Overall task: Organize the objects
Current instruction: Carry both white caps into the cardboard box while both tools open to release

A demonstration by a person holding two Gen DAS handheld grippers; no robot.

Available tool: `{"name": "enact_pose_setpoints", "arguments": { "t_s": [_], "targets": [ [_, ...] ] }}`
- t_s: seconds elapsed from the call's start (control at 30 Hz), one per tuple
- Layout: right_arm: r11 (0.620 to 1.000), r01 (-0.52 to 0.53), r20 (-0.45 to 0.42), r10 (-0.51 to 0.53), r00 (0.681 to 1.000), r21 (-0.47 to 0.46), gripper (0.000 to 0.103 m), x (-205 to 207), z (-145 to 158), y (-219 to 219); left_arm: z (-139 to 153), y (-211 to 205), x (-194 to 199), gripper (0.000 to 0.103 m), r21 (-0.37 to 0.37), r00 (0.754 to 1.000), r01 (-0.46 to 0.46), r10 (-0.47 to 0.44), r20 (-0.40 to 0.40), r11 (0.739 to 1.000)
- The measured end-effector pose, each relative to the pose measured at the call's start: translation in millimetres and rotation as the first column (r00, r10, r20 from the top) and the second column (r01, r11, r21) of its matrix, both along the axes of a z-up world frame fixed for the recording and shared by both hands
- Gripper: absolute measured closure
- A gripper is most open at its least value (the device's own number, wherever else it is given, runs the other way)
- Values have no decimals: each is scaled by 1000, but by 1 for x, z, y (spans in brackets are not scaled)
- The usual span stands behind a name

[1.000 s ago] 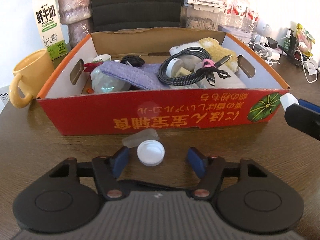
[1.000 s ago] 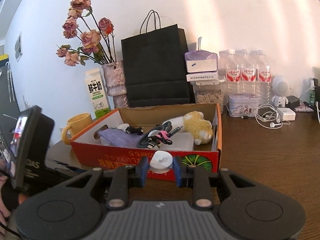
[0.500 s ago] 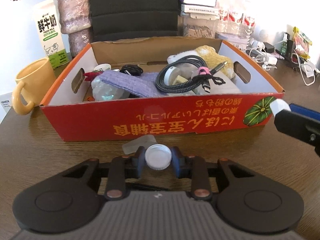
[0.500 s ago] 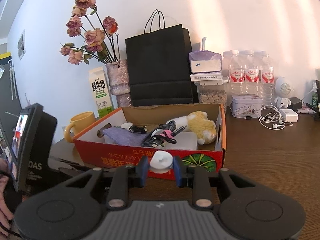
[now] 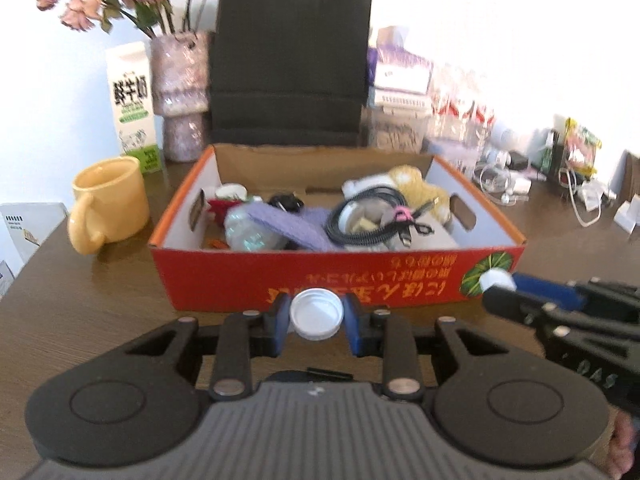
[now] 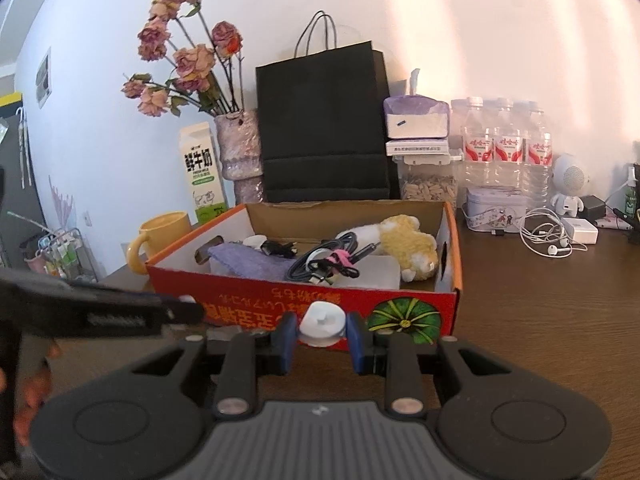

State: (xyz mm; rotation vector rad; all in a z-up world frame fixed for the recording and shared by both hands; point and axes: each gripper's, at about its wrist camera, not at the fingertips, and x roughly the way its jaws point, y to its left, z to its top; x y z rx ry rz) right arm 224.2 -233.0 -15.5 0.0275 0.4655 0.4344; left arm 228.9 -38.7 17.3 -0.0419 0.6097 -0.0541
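The left gripper (image 5: 316,322), which a second ago stood wide around a white bottle cap (image 5: 316,313) lying on the worktop (image 5: 80,320), has just been closing and now pinches that cap between its blue pads; the cap has come up off the worktop and hangs just in front of the near wall of the red cardboard box (image 5: 360,276). In my judgement the pick is done and only the carry over the wall and the release into the box remain. The right gripper (image 6: 322,336) is unchanged: narrow, clamped on a small white round piece (image 6: 322,322), held near the box's front right corner by the printed pumpkin. Count, left to right: one yellow mug (image 5: 108,204) at the far left of the worktop; one milk carton (image 5: 134,104) behind it; one vase of dried flowers (image 5: 182,96); one black paper bag (image 5: 290,64) behind the box; one box, holding one purple cloth (image 5: 288,226), one coiled black cable (image 5: 372,216) with a pink tie, one yellow plush toy (image 5: 416,186) and smaller items too blurred to number; three water bottles (image 6: 506,148) at the far right; one small white figure (image 6: 570,184); one set of white earphones (image 6: 548,236). White pieces in grip: two, one per gripper.
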Motion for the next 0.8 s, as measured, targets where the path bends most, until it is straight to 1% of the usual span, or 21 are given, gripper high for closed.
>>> {"name": "enact_pose_setpoints", "arguments": {
  "t_s": [0.13,0.33,0.53,0.8],
  "targets": [
    [1000,-3,15,3,1000,-21,77,-6,1,11,10,12,-9,73,-19,999,-8,9,39,1000],
    [1000,0,52,0,999,-14,77,-6,11,23,17,26,-10,73,-42,997,-4,7,73,999],
    [1000,15,71,-13,997,-27,77,14,25,40,24,38,2,73,-68,995,0,7,102,998],
    [998,44,109,-39,993,-43,77,51,45,59,35,43,36,73,-91,990,17,-4,143,996]
  ]
}}
